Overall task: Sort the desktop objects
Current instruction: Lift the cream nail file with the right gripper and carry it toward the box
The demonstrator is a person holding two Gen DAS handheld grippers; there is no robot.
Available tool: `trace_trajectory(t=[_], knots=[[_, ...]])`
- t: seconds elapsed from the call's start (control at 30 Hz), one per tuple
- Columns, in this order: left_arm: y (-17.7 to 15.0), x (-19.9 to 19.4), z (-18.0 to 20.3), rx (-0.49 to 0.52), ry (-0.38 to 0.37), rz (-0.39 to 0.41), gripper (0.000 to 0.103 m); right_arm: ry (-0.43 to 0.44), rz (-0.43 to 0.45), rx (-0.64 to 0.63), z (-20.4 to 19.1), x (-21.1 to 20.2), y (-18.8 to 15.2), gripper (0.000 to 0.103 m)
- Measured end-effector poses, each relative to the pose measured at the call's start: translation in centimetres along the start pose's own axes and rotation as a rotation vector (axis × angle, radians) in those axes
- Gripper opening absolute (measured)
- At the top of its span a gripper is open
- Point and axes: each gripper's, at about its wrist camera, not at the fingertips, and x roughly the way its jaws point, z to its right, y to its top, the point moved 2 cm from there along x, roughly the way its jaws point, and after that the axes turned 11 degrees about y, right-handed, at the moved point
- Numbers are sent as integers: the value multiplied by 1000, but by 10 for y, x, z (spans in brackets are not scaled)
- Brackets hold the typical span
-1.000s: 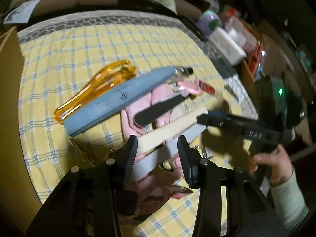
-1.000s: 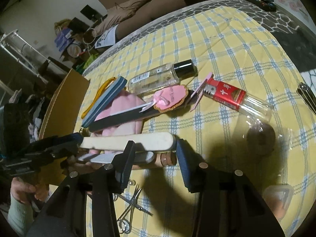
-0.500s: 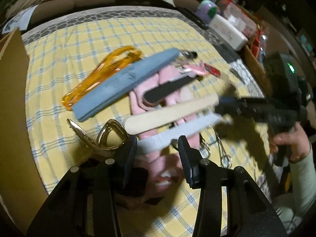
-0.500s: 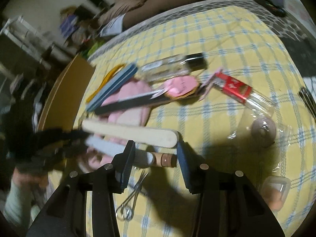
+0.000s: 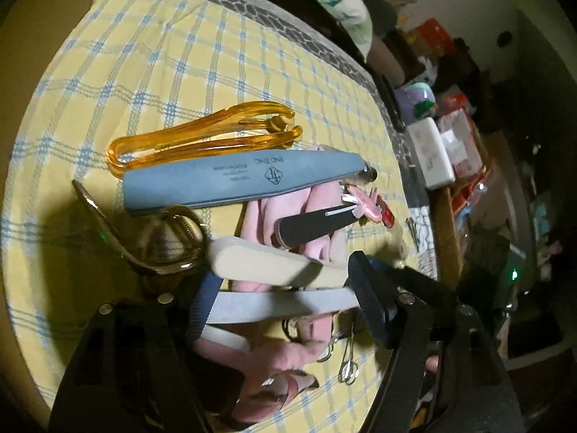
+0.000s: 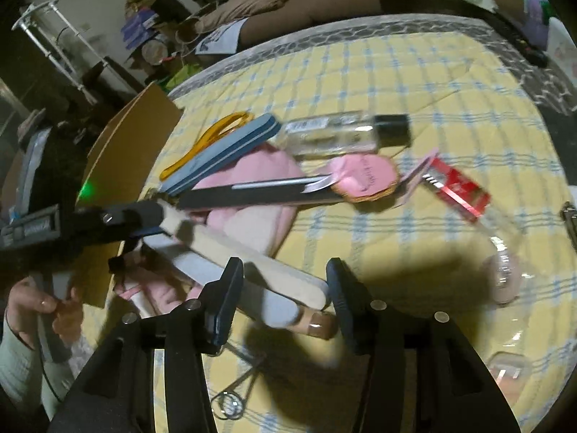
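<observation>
A: What is between the left gripper (image 5: 281, 306) jaws?

B: Two long flat nail files, one on the other: a cream foam file (image 5: 274, 263) above and a pale grey file (image 5: 285, 305) below. Both lie across the folded pink cloth (image 5: 324, 209) on the yellow checked tablecloth (image 5: 162, 72). The jaws are opening, and the grey file spans the gap between them; I judge the pads no longer press on it.

A: And the right gripper (image 6: 285, 296)?

B: Its jaws are opening too. The far ends of the same two files, cream (image 6: 252, 263) and grey (image 6: 230, 281), lie between its fingers without being pinched. A small tan bottle (image 6: 317, 326) lies just beyond them, nearer the right finger.

A: How would these files handle?

B: Light, I judge, and springy rather than rigid. Their gritty faces should hold well against rubber pads, but the thin edges could slide or twist. Take one near its middle, across the narrow width, flat faces against the pads.

A: What differs from a second ago?

B: The left jaws stood narrower then, close about the grey file; now they stand much wider, and the view has rolled, so the files run more level across it. The right gripper's jaws have widened a little. The big blue-grey buffer block (image 5: 241, 180) and the orange plastic clip (image 5: 202, 137) lie beyond the pink cloth as before.
</observation>
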Motion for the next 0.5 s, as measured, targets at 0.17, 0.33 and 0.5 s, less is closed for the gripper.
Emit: trace_trajectory(t=[0.17,0.33,0.5], knots=[[0,-2,-1,-33,-35,39,30,25,-23,-50,-9,1,-3,51],[1,-9,-3,-67,-81,72,24,60,-36,-73,-14,2,-7,51],[4,-29,2,-69,-124,108,21,26,-25,-135,-28,0,-5,35]])
